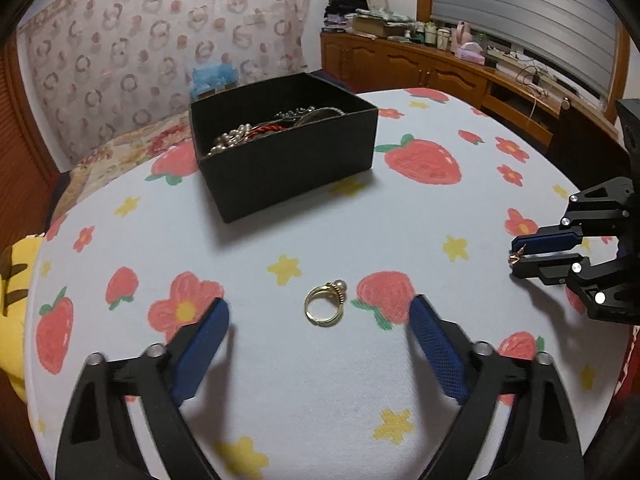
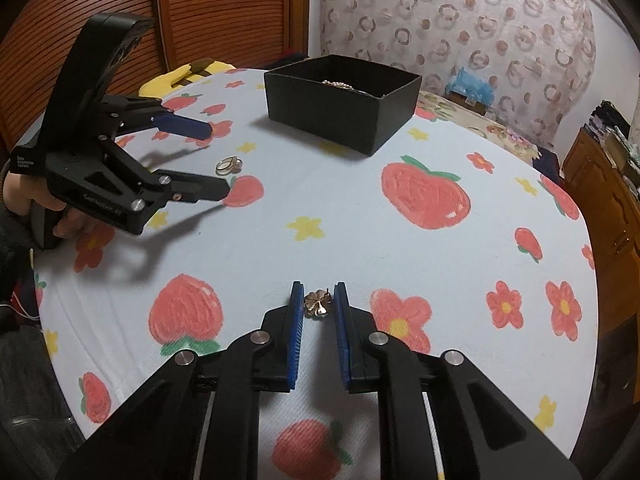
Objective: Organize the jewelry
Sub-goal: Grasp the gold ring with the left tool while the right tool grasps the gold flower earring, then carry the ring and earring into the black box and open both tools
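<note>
Most pieces already sit in the black box (image 1: 280, 160) at twelve o'clock; the left gripper (image 1: 320, 316) gapes wide around the gold ring (image 1: 325, 306) on the tabletop (image 1: 280, 400), the right gripper (image 2: 319, 298) pinching an earring (image 2: 318, 303)

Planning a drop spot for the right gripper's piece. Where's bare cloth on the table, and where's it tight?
Free: the wide stretch of tablecloth between the black box and the right gripper, which is shut on a flower earring. Also bare: the cloth between the box's front wall and the ring. Tight: around the ring, flanked by the open left gripper. The box already holds jewelry.
</note>
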Motion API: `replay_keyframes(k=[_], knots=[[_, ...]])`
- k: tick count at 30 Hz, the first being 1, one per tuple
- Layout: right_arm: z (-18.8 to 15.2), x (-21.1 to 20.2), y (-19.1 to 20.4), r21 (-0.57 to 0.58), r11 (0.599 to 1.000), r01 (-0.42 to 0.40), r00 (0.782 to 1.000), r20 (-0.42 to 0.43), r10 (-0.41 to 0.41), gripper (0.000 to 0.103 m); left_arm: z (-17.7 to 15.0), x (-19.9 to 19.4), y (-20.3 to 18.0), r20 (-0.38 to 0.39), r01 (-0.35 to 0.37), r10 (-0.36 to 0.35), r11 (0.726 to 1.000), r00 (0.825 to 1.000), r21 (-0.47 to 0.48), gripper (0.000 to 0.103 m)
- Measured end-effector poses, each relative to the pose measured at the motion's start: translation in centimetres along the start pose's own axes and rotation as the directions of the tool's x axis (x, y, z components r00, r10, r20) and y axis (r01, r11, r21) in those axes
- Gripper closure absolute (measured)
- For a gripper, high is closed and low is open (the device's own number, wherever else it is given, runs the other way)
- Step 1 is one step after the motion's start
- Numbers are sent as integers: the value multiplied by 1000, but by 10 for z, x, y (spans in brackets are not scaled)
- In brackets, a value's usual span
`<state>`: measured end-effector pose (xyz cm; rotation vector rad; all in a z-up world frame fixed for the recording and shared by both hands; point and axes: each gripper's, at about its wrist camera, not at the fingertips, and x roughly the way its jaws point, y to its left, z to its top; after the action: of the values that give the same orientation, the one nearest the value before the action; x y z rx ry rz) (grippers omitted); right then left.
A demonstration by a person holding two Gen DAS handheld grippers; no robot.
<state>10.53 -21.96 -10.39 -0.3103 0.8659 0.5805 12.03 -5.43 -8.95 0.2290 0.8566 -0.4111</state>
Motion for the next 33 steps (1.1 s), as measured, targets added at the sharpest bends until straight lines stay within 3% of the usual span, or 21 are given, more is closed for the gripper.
replay_keyframes(k=[2,6,8,18,33], knots=[[0,-1,0,4,1000,-2,1000,5,2,86,1,1,-1,-9,18,-18,1000,1000,0,44],[1,-5,-2,12,1000,-10,1000,19,10,86,2,2,-5,-13,39,-39,999,999,22,64],[1,-7,-1,8,1000,-7,1000,18,7,86,2,1,-6,-10,49,-48,999,999,24,84],[15,-11,-4,4,1000,0,999,41,-1,86,6,-12,-2,35,30,-30,999,999,19,84],[95,-4,-10,-13,1000,-5,986,164,7,86,44,-33,13,145,5,-1,1000,989,-24,84]])
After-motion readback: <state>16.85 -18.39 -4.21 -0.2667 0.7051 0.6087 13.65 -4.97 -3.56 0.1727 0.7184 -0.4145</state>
